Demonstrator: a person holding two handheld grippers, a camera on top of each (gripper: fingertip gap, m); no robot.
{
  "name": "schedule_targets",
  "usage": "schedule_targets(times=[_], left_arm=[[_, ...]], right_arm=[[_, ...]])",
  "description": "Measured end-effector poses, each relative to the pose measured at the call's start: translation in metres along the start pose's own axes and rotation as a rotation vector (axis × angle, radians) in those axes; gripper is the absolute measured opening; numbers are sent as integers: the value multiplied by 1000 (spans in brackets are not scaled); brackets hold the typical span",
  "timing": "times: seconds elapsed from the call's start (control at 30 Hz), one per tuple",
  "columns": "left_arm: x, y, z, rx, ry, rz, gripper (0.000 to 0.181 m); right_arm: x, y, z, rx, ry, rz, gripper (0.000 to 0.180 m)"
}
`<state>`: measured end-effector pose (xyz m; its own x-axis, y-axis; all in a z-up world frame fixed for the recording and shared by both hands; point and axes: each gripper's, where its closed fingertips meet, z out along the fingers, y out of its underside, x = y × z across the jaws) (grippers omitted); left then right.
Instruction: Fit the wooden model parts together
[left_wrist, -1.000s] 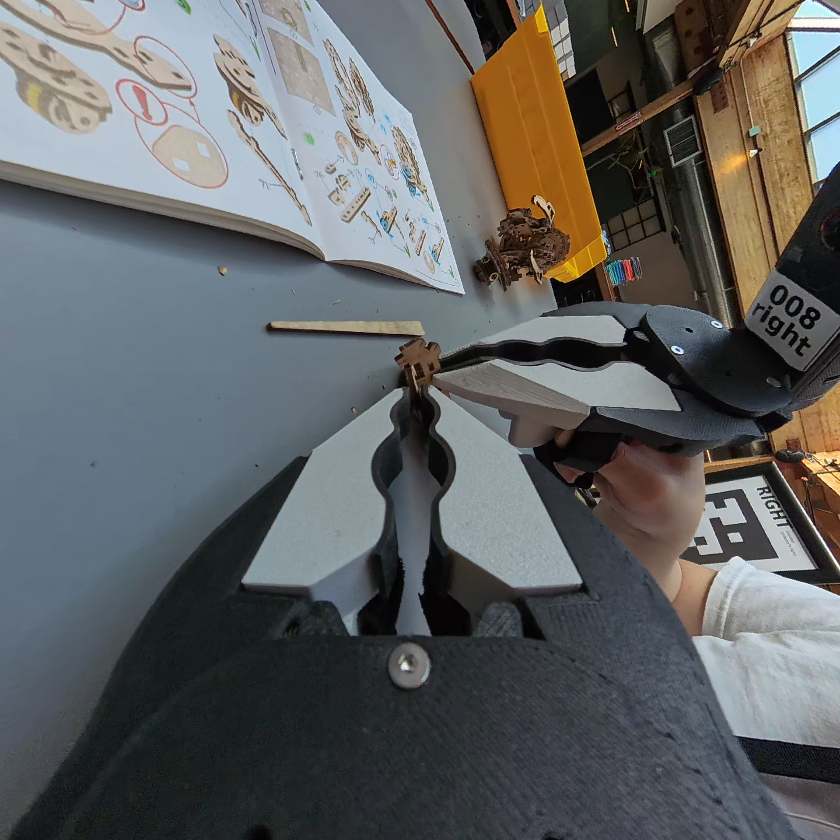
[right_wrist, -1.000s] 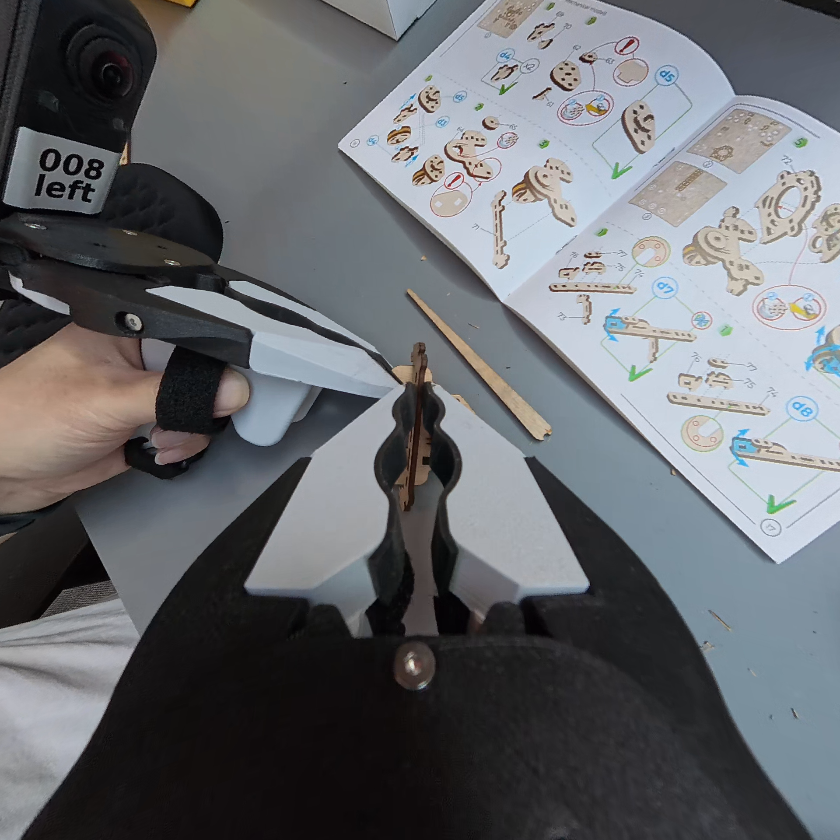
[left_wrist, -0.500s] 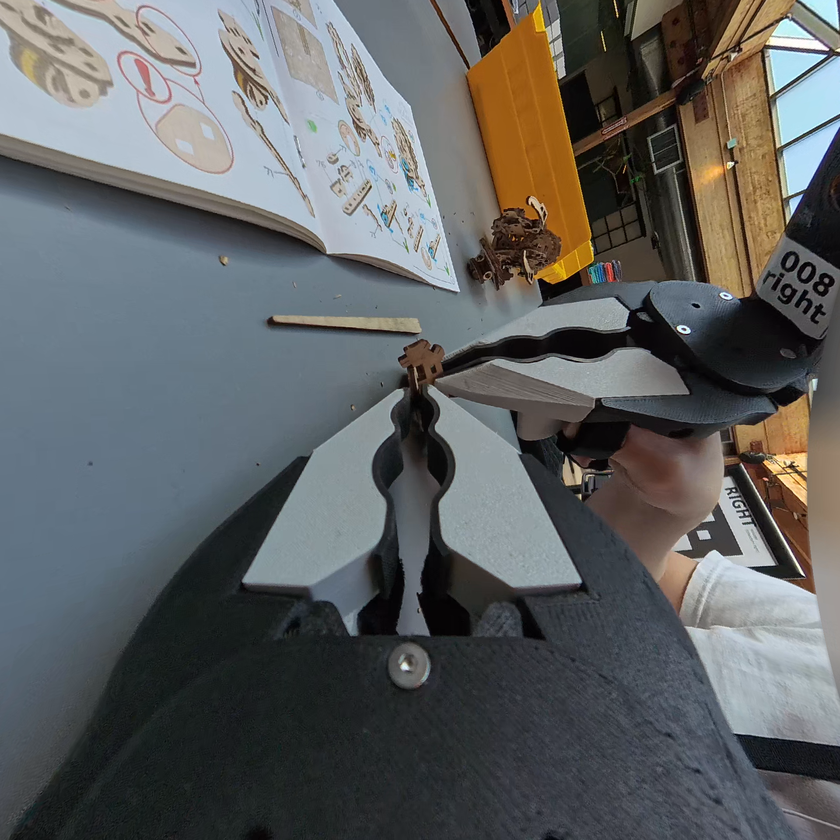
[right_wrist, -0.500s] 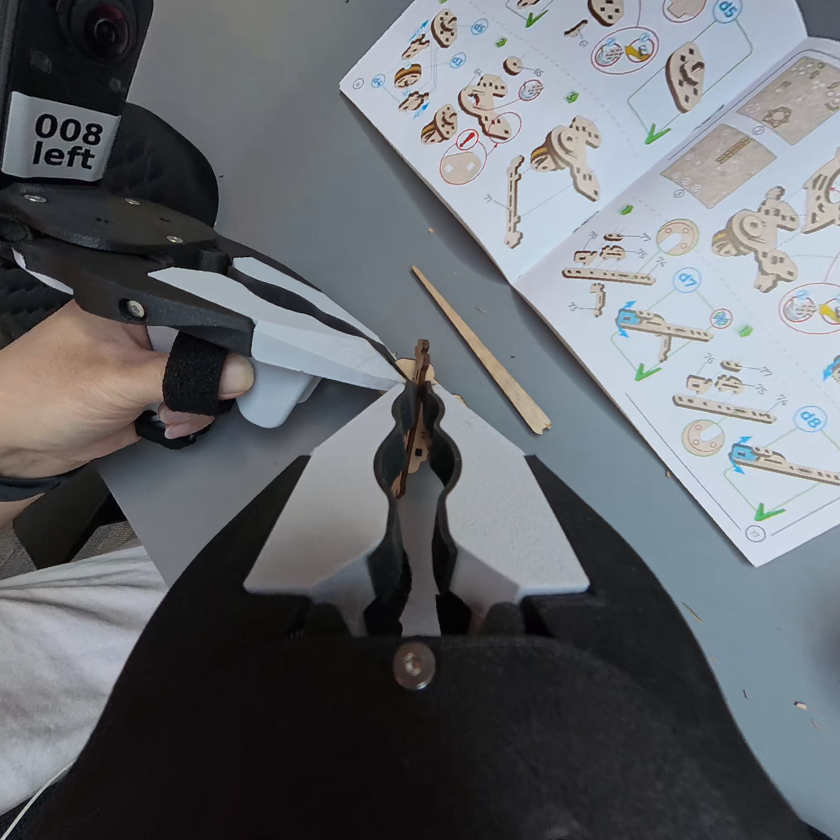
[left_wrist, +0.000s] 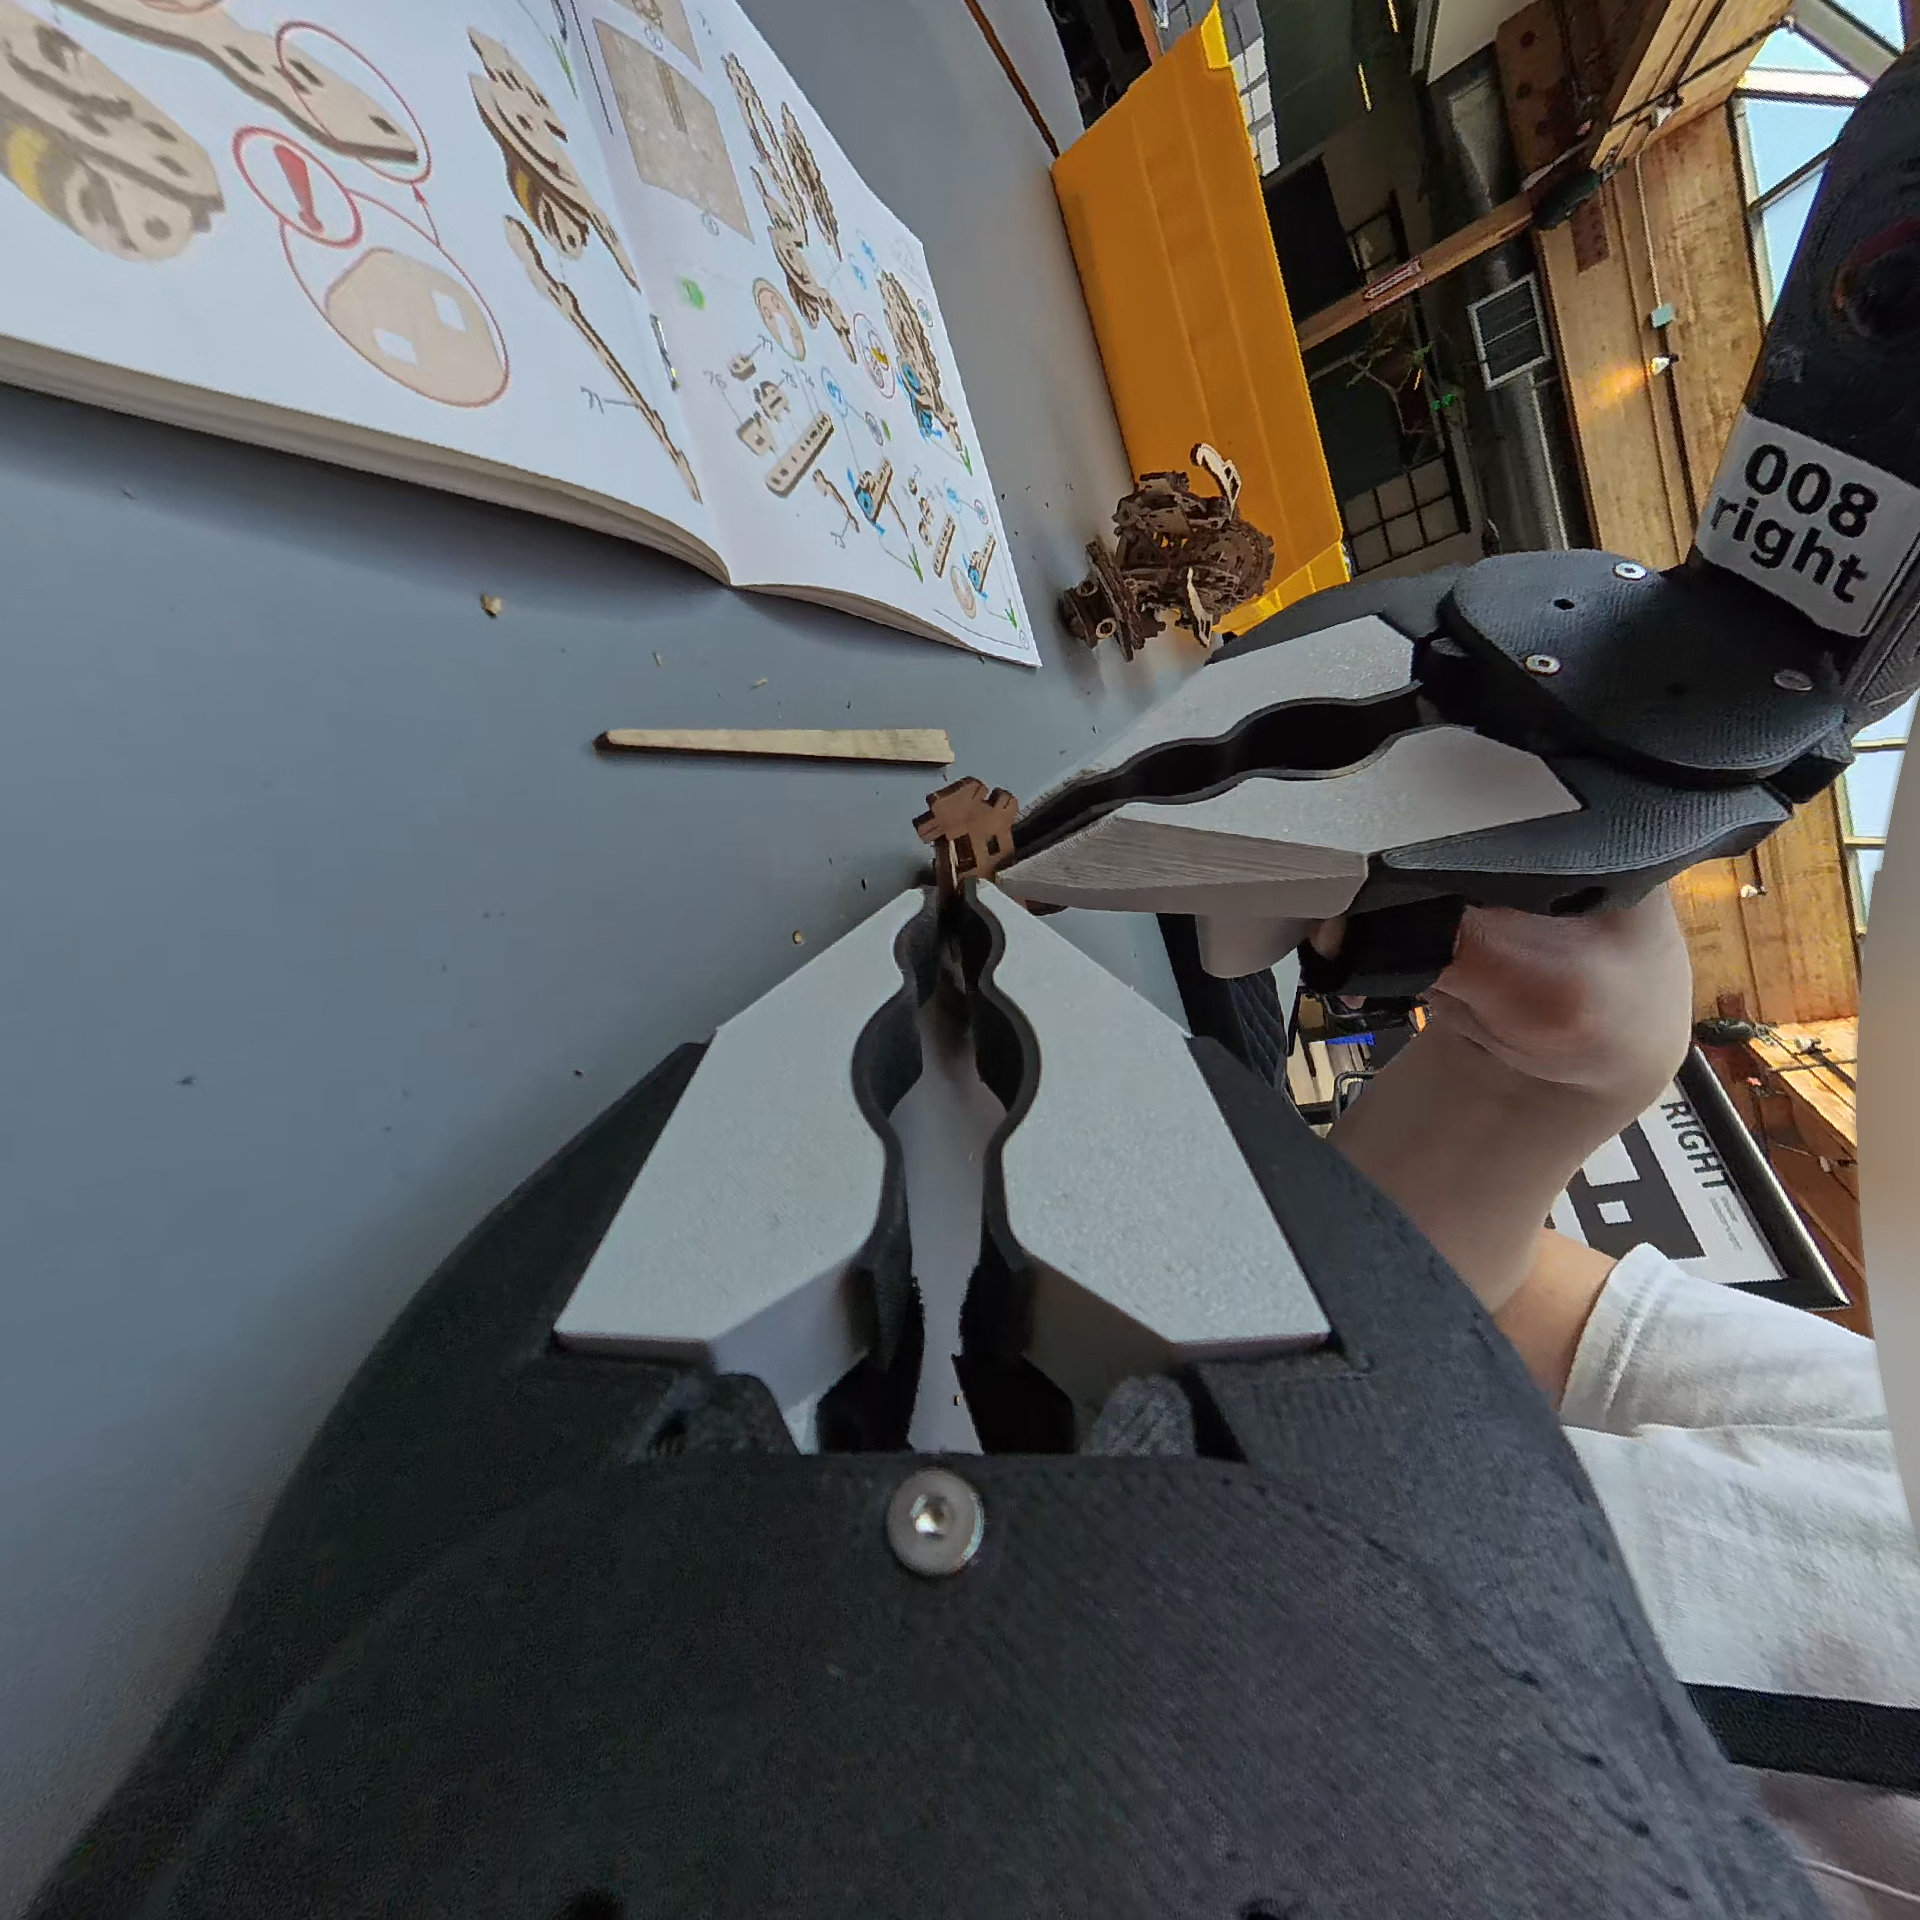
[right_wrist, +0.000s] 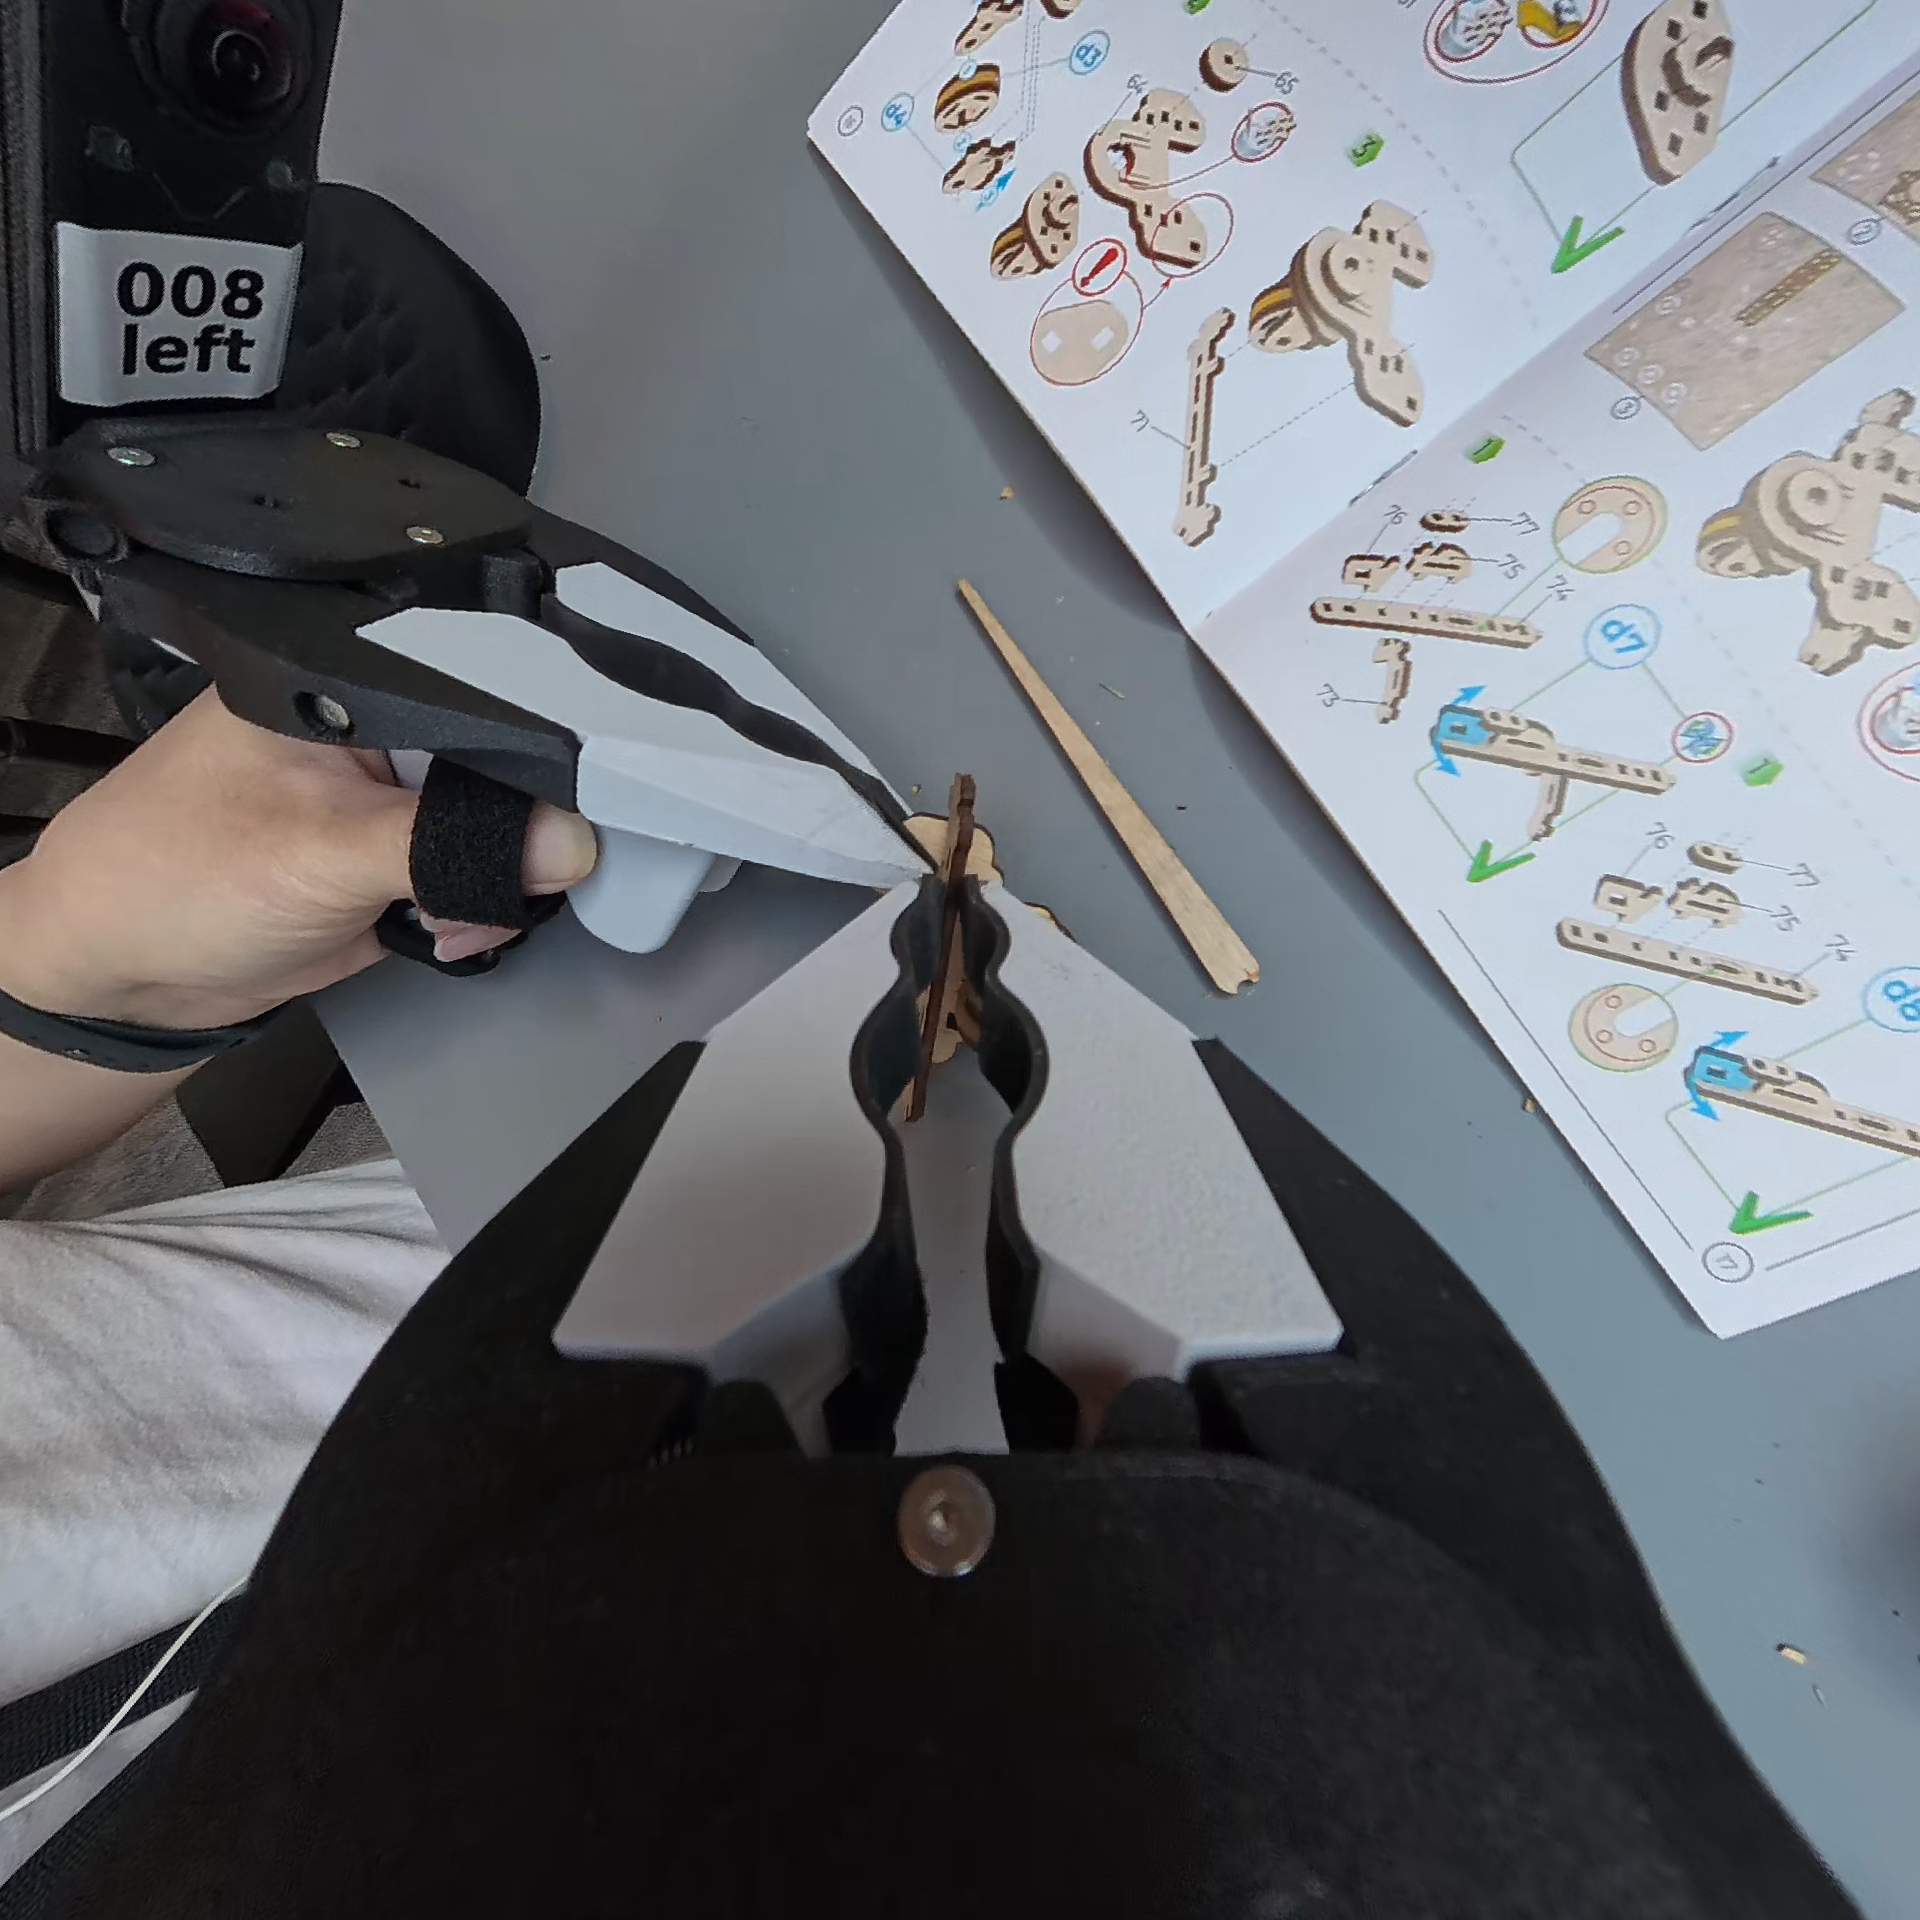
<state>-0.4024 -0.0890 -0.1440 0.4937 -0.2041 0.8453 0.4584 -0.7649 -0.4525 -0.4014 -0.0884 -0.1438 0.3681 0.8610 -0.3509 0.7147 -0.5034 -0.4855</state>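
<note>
In the left wrist view my left gripper (left_wrist: 950, 902) is shut on a thin wooden part seen edge-on (left_wrist: 945, 878). My right gripper (left_wrist: 1010, 844) comes in from the right, shut on a small brown notched wooden part (left_wrist: 966, 826), which touches the left one's part at the fingertips. In the right wrist view my right gripper (right_wrist: 943, 891) grips the brown part edge-on (right_wrist: 951, 940). The left gripper (right_wrist: 923, 864) meets it from the left with a pale scalloped part (right_wrist: 982, 862) crossing the brown one. How deep the parts seat is hidden by the fingers.
An open instruction booklet (right_wrist: 1507, 520) lies on the grey table (left_wrist: 260, 883), with a loose wooden stick (right_wrist: 1101, 790) beside the grippers. A built wooden model (left_wrist: 1164, 566) stands by a yellow bin (left_wrist: 1184, 281) at the far edge. A person's hands hold both grippers.
Both grippers stay shut with the parts touching. The right gripper has tilted up a little in the left view, and the booklet has slid down and nearer in the right view.
</note>
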Motion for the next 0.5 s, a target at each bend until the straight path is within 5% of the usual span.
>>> schedule_targets(times=[0.5], left_arm=[[-3, 2, 0, -15, -3, -43, 0]], right_arm=[[0, 3, 4, -25, -31, 17, 2]])
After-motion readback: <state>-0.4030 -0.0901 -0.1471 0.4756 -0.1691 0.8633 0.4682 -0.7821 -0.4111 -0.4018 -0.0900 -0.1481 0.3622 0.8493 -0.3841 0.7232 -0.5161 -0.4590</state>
